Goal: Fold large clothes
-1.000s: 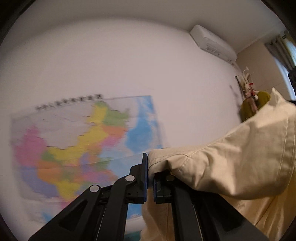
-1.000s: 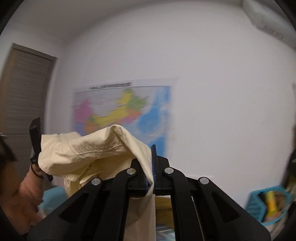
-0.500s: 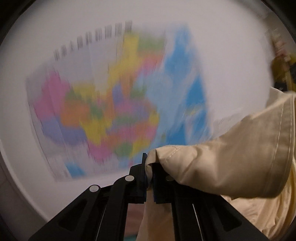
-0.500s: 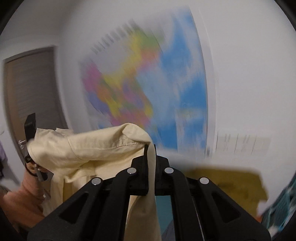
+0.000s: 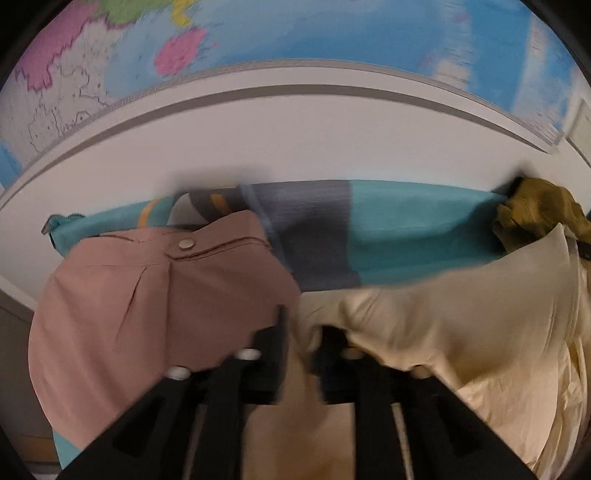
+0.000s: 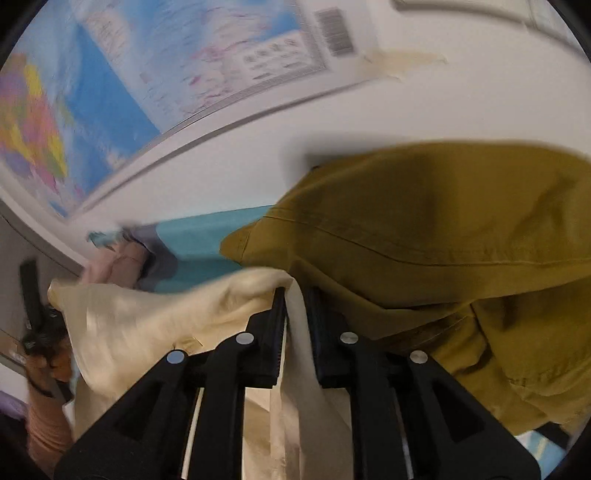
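I had the cream garment (image 5: 461, 317) strung lengthwise between both grippers, over the teal bedding (image 5: 406, 229). Left gripper (image 5: 301, 332) jaws just opening, cloth still between them; right gripper (image 6: 295, 325) likewise, parted less.

Your left camera looks down along its fingers, close over the cream garment (image 5: 461, 325). Your right camera does too. Both see that garment, the teal bedding (image 6: 207, 236) and wall map (image 5: 332, 33).
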